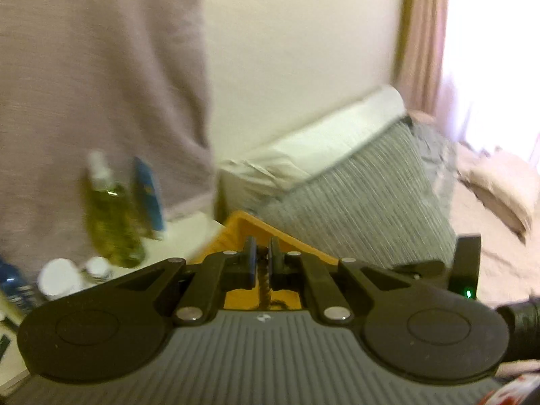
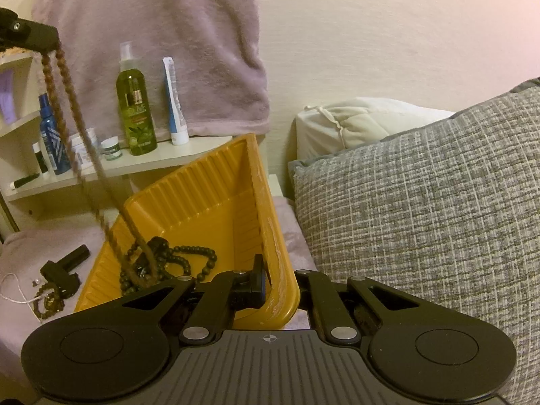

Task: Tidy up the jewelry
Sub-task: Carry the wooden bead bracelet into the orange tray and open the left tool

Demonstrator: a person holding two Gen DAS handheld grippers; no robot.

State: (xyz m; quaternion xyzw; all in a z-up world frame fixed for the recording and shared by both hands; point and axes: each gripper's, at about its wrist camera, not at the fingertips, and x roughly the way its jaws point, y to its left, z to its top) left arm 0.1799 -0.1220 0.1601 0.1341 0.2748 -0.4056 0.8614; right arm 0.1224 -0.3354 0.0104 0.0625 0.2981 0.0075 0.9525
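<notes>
My left gripper (image 1: 261, 263) is shut on a brown bead necklace (image 1: 265, 287); in the right wrist view it (image 2: 30, 35) is at upper left with the necklace (image 2: 77, 135) hanging in two strands down into the yellow tray (image 2: 209, 185). A black bead necklace (image 2: 179, 260) lies in the tray. My right gripper (image 2: 270, 283) is shut on the tray's near right rim (image 2: 280, 270) and holds it tilted. More beads (image 2: 49, 298) and a white string (image 2: 13, 287) lie on the purple cloth to the tray's left.
A grey cushion (image 2: 422, 209) fills the right, with a white pillow (image 2: 354, 125) behind it. A white shelf (image 2: 101, 165) holds a green bottle (image 2: 135, 111), a blue tube (image 2: 173, 101) and jars. A mauve towel (image 2: 152, 33) hangs above. A black object (image 2: 64, 266) lies on the cloth.
</notes>
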